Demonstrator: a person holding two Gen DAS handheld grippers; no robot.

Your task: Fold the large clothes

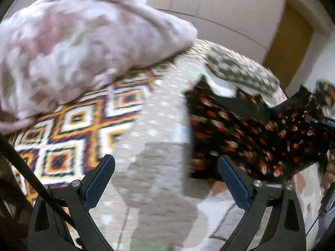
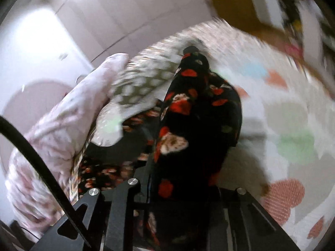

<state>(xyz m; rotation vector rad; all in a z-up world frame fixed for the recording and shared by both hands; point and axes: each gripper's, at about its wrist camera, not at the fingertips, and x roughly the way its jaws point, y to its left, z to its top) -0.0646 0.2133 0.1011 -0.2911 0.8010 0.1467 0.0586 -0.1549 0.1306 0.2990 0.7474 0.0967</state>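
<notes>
We see the left gripper (image 1: 166, 179) with its blue-padded jaws spread wide and nothing between them, hovering over a bed covered in a pale quilt with pastel patches (image 1: 159, 125). The right gripper (image 2: 167, 190) has its jaws clamped on a black garment printed with red and cream flowers (image 2: 188, 115), which hangs lifted above the quilt (both views are blurred). A pink mottled fleece blanket (image 1: 73, 48) is heaped at the left beside a diamond-patterned orange and navy cloth (image 1: 73, 129).
</notes>
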